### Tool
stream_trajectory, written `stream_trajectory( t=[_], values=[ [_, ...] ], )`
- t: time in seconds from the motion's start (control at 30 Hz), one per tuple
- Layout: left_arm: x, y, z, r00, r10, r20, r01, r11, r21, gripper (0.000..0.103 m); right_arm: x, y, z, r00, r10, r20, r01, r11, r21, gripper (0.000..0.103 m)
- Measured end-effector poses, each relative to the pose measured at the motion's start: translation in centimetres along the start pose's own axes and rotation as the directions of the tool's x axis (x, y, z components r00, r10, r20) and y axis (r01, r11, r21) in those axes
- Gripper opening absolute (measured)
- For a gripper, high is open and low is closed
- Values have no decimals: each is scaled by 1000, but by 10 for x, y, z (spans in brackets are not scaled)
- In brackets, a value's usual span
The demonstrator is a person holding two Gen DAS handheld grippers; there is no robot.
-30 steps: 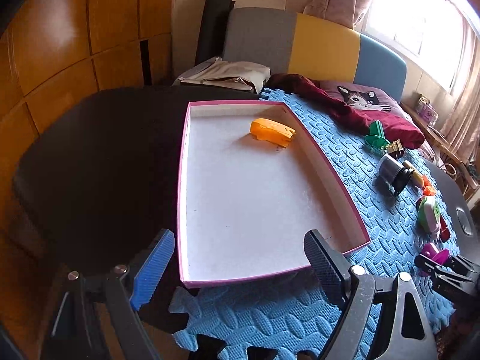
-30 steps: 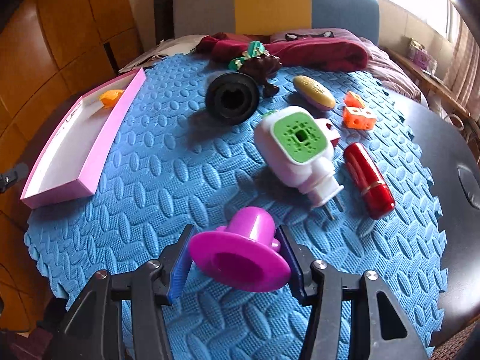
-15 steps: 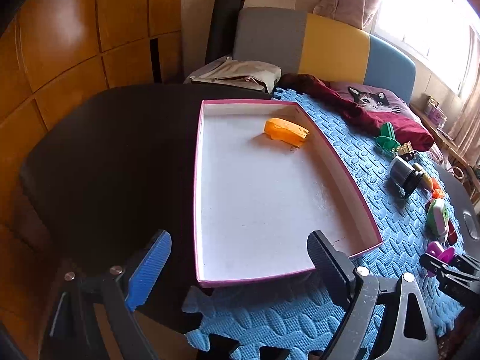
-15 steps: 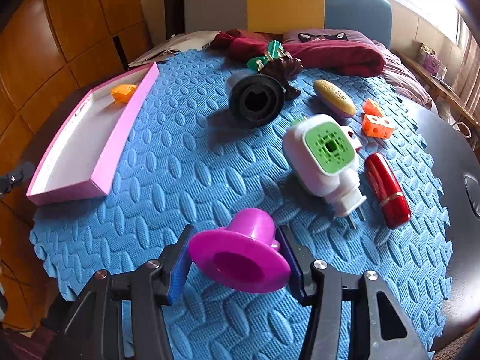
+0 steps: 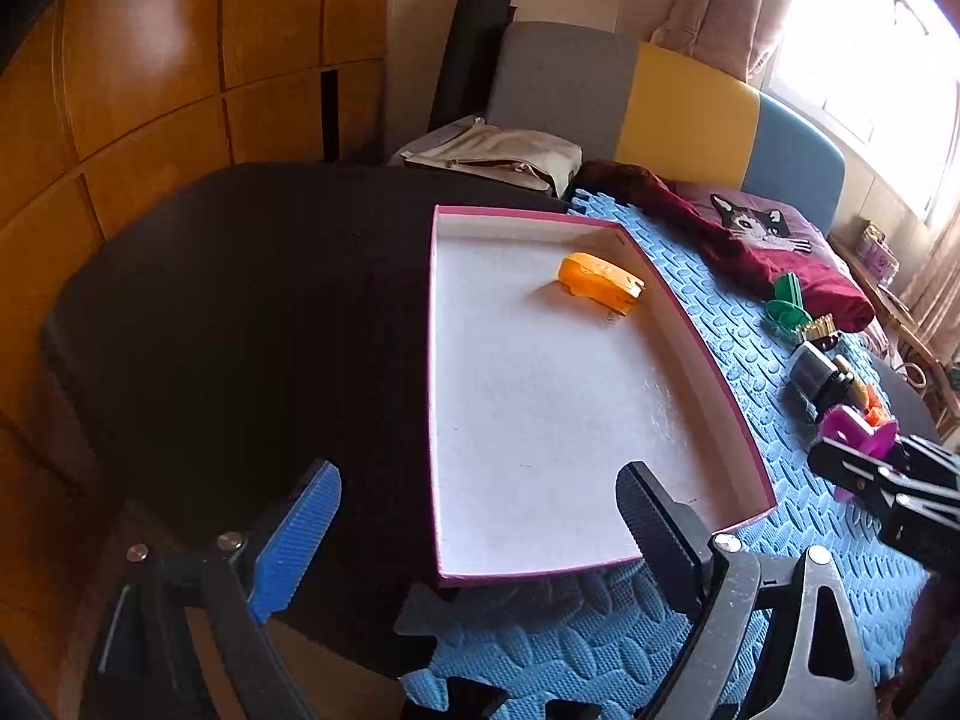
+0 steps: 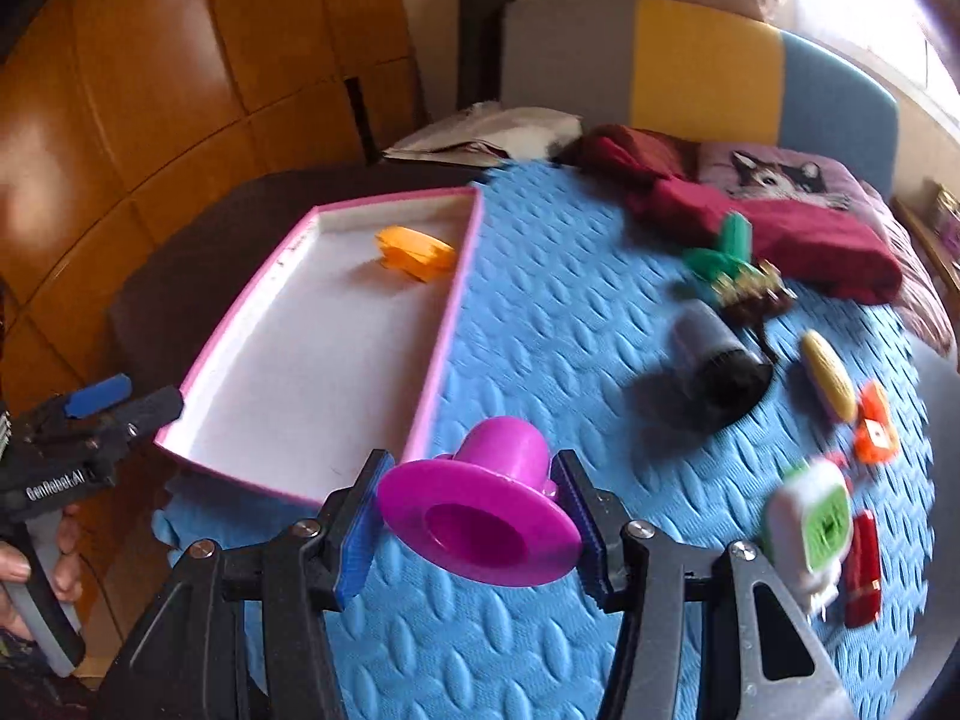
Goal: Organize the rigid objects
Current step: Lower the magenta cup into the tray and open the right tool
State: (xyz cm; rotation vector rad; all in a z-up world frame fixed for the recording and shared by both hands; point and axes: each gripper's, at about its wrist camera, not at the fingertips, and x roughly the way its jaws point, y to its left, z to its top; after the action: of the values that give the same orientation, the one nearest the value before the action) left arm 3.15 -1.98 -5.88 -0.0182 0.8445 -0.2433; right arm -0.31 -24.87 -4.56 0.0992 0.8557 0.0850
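The right gripper [image 6: 468, 531], clamped on a magenta flanged cup [image 6: 480, 516], has swung from over the loose items toward the pink-rimmed tray [image 6: 444, 324] and now holds the cup above the blue foam mat [image 6: 540, 324] just off the tray's near corner. A second ago the tray lay well to its left. The left gripper [image 5: 480, 531], its jaws having just been opening with nothing between them, hovers wide at the tray's near end. An orange object [image 5: 600, 283] lies unmoved at the tray's far end. A black cylinder [image 6: 720, 372], white-and-green plug [image 6: 810, 531] and red tube [image 6: 864, 570] stay on the mat.
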Motion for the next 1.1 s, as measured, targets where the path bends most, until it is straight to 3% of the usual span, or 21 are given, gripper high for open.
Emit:
stream_trajectory(
  t=[0.27, 0.57, 0.63, 0.77, 1.1],
  values=[
    [0, 21, 5, 1000, 19, 8, -19, 999, -51, 94, 49, 45, 51, 998, 63, -5, -63, 994, -84, 55],
    [9, 33, 6, 1000, 29, -9, -30, 997, -71, 94, 122, 51, 80, 996, -9, -94, -2, 993, -115, 55],
    [11, 33, 6, 999, 30, -13, -31, 997, -71, 94, 121, 47, 82, 996, 6, -87, -15, 995, -96, 55],
    [14, 31, 6, 999, 28, -16, -29, 997, -67, 94, 106, 38, 78, 998, 40, -53, -43, 998, -49, 71],
    [9, 13, 8, 1000, 12, -2, -12, 1000, -15, 94, 50, 0, 40, 999, 27, 21, -28, 997, 67, 73]
  ],
)
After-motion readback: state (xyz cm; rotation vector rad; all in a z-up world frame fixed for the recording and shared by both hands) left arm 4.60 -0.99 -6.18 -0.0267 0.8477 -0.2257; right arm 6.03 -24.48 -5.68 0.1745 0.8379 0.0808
